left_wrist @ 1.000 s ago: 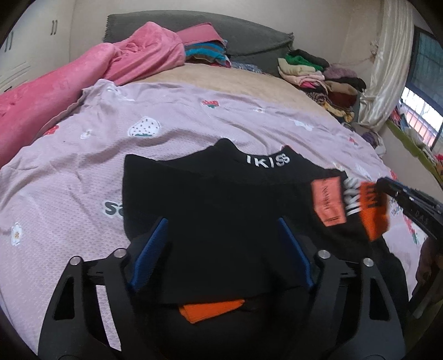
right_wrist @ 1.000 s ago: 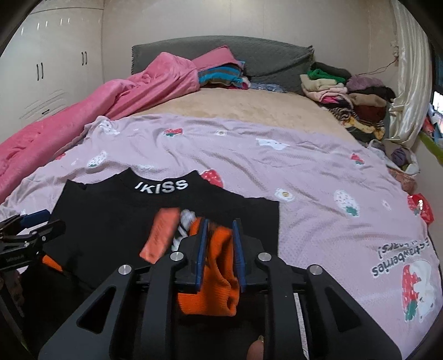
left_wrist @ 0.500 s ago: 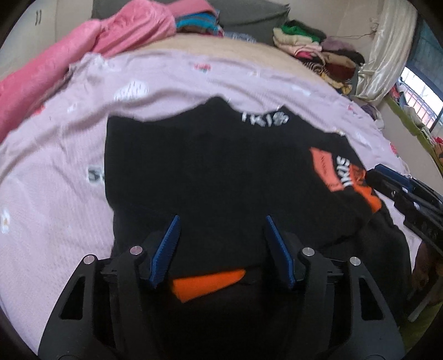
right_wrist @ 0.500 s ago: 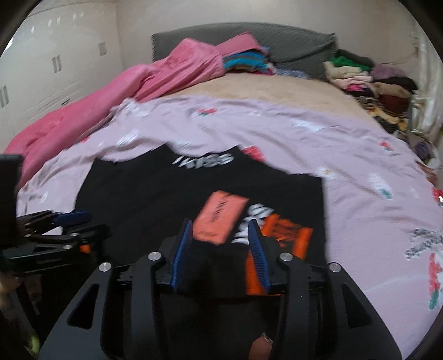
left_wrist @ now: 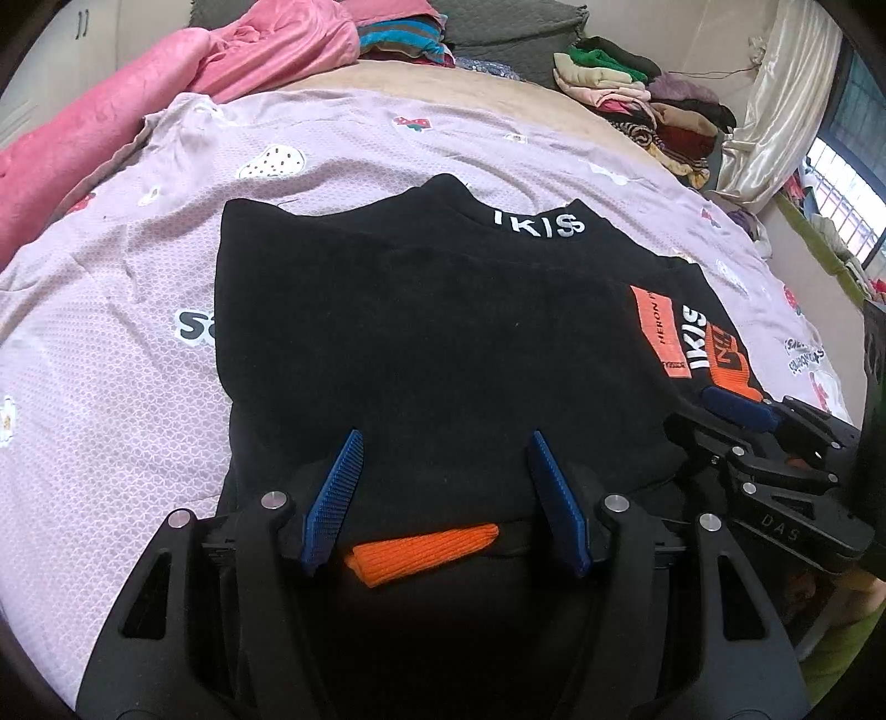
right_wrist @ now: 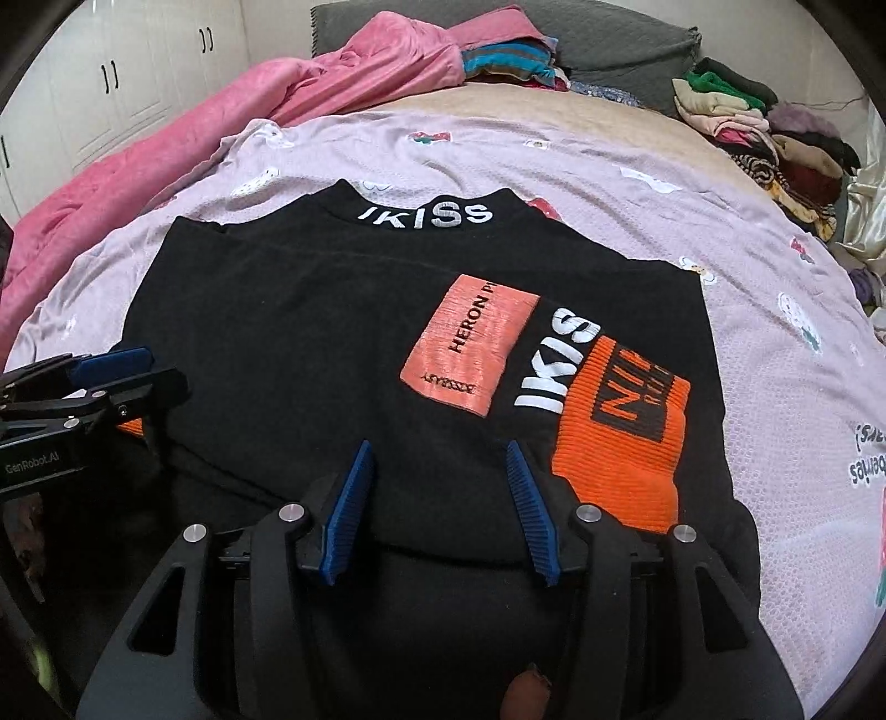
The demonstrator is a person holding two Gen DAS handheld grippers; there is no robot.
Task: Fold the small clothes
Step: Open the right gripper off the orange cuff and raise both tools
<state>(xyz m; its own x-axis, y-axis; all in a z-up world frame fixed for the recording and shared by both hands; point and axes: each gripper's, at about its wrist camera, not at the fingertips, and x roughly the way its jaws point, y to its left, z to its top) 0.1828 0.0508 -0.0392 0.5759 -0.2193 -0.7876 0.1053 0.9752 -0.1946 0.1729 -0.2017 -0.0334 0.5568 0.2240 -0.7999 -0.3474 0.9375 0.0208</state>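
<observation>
A black sweater with white "IKISS" lettering at the collar lies flat on the lilac bed sheet; it also shows in the right wrist view. Its right sleeve, with an orange cuff and an orange patch, is folded across the body. Another orange cuff peeks out at the near hem. My left gripper is open and empty over the near hem. My right gripper is open and empty just left of the orange cuff.
A pink blanket lies along the left side of the bed. Piles of folded clothes sit at the far right by a cream curtain. White wardrobe doors stand at the left. A grey headboard cushion is at the back.
My right gripper let go of the orange cuff, opened and drew back; the sleeve now lies flat across the sweater. My left gripper stayed open and shifted slightly nearer the hem.
</observation>
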